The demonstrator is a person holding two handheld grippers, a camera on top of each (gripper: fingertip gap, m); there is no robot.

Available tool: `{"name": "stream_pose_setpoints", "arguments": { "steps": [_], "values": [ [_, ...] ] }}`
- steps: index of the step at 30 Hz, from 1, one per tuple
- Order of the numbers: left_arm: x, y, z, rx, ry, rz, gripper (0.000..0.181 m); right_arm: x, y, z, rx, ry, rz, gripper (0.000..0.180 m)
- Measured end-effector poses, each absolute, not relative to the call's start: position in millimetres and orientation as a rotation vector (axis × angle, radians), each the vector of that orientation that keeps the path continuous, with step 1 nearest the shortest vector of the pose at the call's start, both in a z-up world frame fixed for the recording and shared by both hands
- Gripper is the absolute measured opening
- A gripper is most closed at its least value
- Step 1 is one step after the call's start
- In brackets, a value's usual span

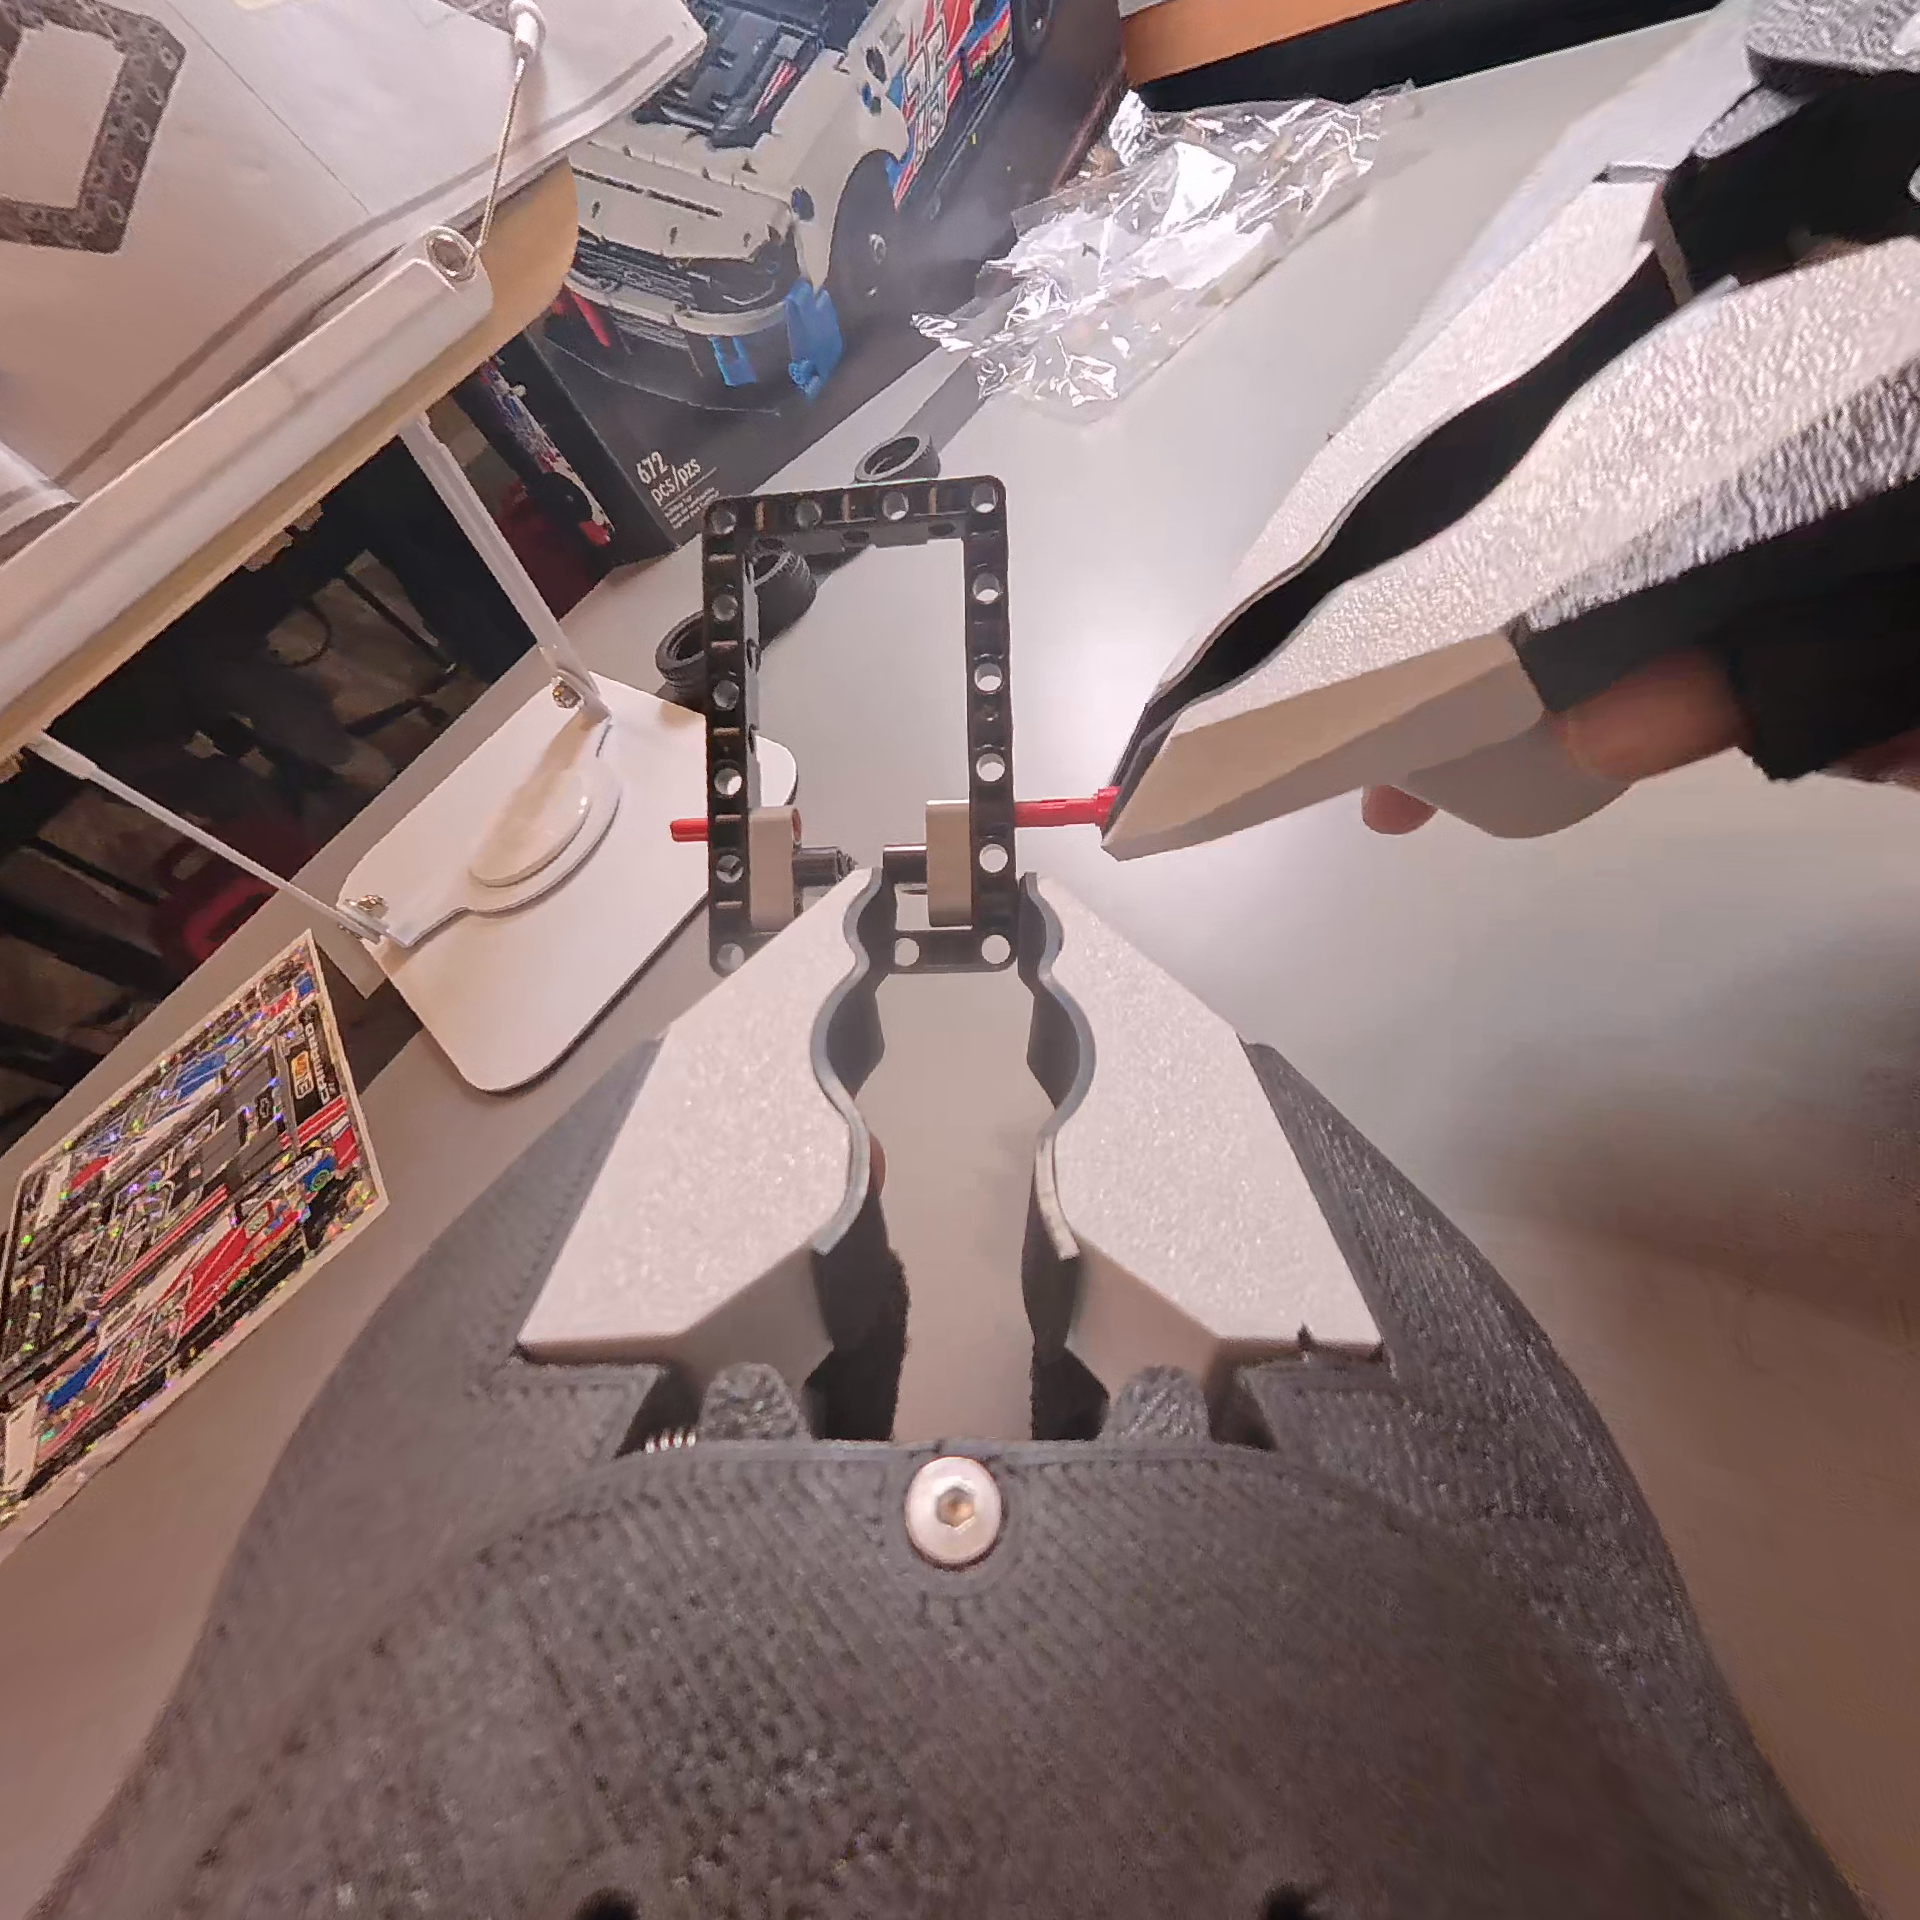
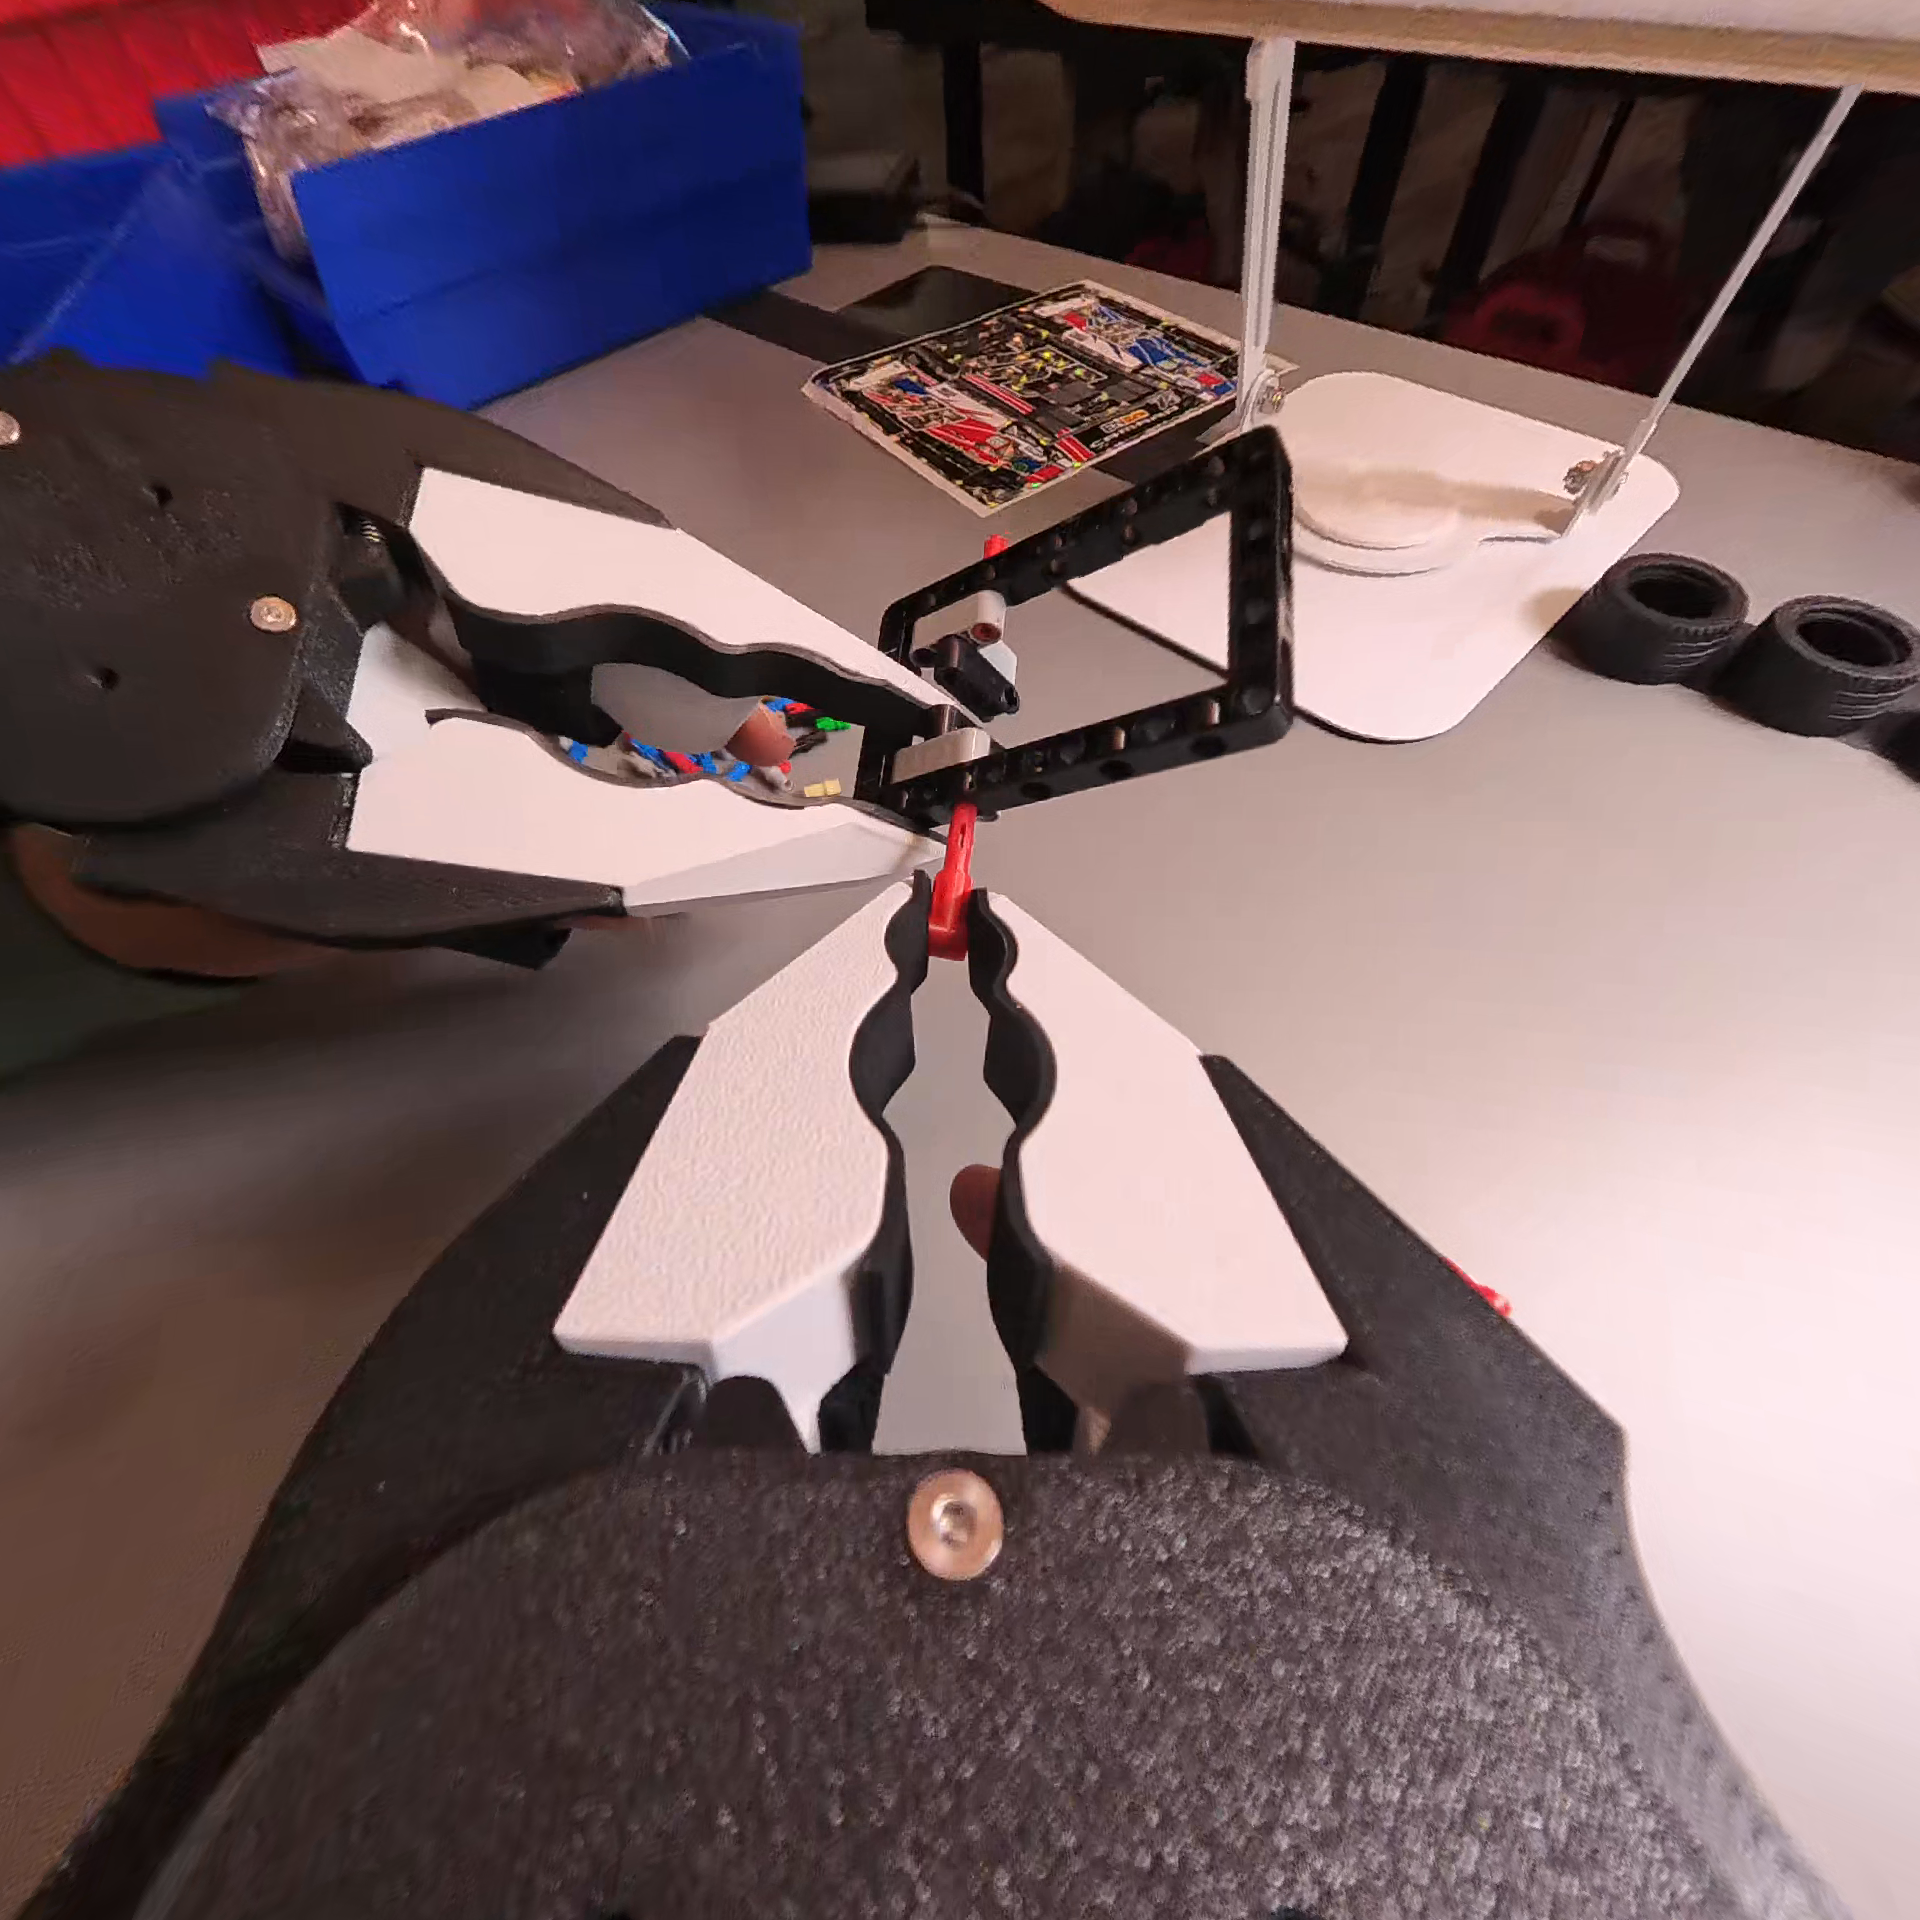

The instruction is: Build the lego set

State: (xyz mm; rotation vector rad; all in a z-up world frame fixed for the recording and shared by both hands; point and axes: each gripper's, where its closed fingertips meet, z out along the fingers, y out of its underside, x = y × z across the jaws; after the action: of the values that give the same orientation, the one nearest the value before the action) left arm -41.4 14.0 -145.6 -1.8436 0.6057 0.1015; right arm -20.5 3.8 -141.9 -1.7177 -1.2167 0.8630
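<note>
A black rectangular beam frame [image 1: 989, 675] stands upright in my left gripper [image 1: 948, 894], which is shut on the frame's near short end. Two light grey connectors [image 1: 951, 862] sit inside the frame near that end. A red axle [image 1: 1049, 812] sticks out of the frame's right side, and a second red axle end [image 1: 691, 828] shows on the left side. My right gripper [image 2: 948, 904] is shut on the outer end of the red axle [image 2: 961, 842], its tip [image 1: 1117, 821] just right of the frame. In the right wrist view the frame [image 2: 1262, 582] lies level, held by the left gripper [image 2: 930, 779].
A sticker sheet [image 1: 177, 1226] lies at the left. A white book stand base [image 1: 540, 862] holds the instruction booklet [image 1: 260, 156]. The set's box [image 1: 779, 260], a clear plastic bag [image 1: 1164, 239] and black tyres [image 2: 1673, 613] lie beyond. Blue bins [image 2: 520, 208] stand at the table's far left. The grippers are tip to tip, or close to it.
</note>
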Motion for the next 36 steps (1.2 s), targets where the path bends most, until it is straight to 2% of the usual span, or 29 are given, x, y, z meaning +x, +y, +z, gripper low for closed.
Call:
{"name": "stream_pose_setpoints", "arguments": {
  "steps": [8,15,21,25,28,32,36],
  "values": [
    [-39.6,11.5,-142.6,-1.833,0.603,0.077,0.022,-20.2,2.2,-135.0,-1.875,-0.920,1.365,0.005],
    [-37.4,12.4,-141.0,-1.857,0.501,-0.083,0.022,-26.6,4.2,-130.6,-1.781,-0.944,1.224,0.005],
    [-37.0,11.9,-137.6,-1.812,0.563,0.019,0.022,-25.7,3.0,-130.1,-1.845,-0.728,1.524,0.004],
    [-37.4,9.4,-138.7,-1.821,0.580,0.016,0.022,-27.1,-1.2,-129.6,-1.679,-1.019,1.112,0.005],
    [-38.1,8.3,-138.3,-1.827,0.586,0.013,0.022,-28.5,-1.0,-131.5,-1.721,-0.985,1.192,0.004],
    [-36.0,6.5,-139.7,-1.843,0.577,-0.041,0.022,-28.3,-2.0,-130.6,-1.801,-0.785,1.521,0.004],
    [-36.6,6.6,-138.2,-1.841,0.555,-0.073,0.021,-29.9,-2.3,-127.3,-1.695,-0.922,1.288,0.005]
  ]
}}
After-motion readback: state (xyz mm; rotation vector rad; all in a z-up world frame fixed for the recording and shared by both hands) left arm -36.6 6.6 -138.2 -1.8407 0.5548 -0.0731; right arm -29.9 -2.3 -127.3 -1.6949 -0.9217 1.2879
